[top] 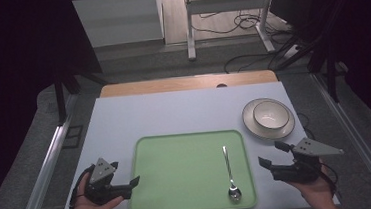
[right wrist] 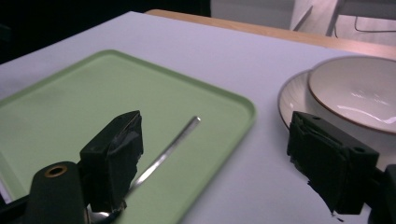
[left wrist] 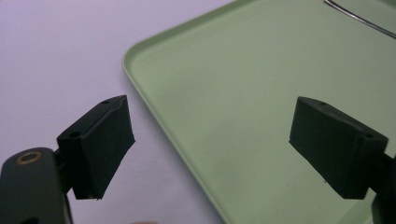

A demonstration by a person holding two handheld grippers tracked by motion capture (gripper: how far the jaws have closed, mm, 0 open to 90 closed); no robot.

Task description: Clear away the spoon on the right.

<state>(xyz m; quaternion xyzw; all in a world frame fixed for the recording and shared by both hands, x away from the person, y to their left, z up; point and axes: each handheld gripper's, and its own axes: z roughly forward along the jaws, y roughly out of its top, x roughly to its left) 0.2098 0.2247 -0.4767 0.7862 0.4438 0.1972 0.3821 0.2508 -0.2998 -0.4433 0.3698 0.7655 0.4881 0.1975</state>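
Observation:
A light green tray (top: 178, 170) lies at the front middle of the pale table (top: 174, 113). On its right part lies a metal spoon (top: 230, 173), bowl end toward the person. My left gripper (top: 124, 173) is open, held by a hand at the tray's left edge. In the left gripper view its fingers (left wrist: 100, 144) straddle the tray's (left wrist: 261, 93) rim with nothing between them. My right gripper (top: 271, 154) is open just right of the tray. In the right gripper view it (right wrist: 219, 158) is empty, with the spoon handle (right wrist: 173, 144) beside its left finger.
A white bowl (top: 270, 114) sits on a white plate (top: 250, 124) at the table's right, just beyond my right gripper; both show in the right gripper view as bowl (right wrist: 359, 88) and plate (right wrist: 292, 100). A wooden strip (top: 187, 83) borders the far edge.

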